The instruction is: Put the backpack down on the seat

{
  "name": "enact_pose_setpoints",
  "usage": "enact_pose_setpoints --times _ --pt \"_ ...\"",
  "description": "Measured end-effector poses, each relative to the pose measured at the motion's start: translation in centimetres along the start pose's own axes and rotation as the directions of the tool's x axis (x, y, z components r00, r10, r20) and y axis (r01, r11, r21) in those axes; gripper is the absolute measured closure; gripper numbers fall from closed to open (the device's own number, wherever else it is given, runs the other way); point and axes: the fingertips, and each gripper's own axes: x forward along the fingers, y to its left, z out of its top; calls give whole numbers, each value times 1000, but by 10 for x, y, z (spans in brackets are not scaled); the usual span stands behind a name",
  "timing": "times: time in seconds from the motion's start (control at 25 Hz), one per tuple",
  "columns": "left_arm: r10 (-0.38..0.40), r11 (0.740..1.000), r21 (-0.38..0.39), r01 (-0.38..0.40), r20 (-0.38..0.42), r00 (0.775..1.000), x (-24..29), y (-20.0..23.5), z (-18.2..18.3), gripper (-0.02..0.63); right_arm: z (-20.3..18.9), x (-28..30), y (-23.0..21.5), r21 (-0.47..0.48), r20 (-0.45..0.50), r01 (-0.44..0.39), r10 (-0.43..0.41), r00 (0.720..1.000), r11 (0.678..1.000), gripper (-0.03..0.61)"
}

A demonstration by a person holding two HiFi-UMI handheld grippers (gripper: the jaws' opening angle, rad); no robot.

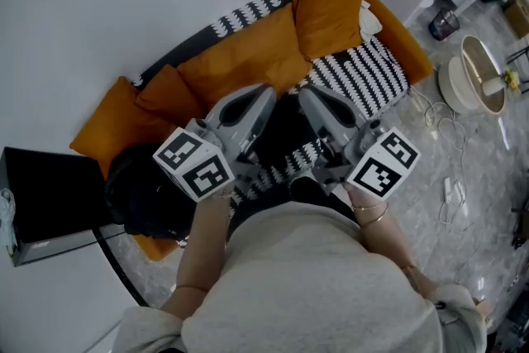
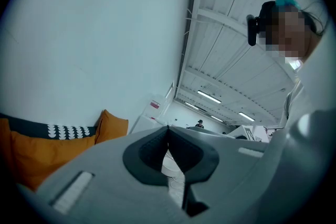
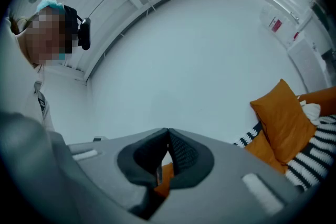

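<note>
Sofa beneath upturned left gripper, right gripper.

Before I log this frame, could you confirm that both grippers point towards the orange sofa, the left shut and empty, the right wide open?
Not quite: the right gripper is shut too, jaws meeting with nothing between them, as the right gripper view shows. Both do point towards the orange sofa, and the left gripper is shut and empty.

Orange sofa, black-and-white throw, orange cushions, black backpack on it
</note>
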Motion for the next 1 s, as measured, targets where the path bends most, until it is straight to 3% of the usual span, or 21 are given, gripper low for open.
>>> enact_pose_setpoints --times 1.0 --pt "-4 1000 -20 4 -11 1000 6 10 -4 607 -9 15 5 -8 -44 -67 67 997 998 575"
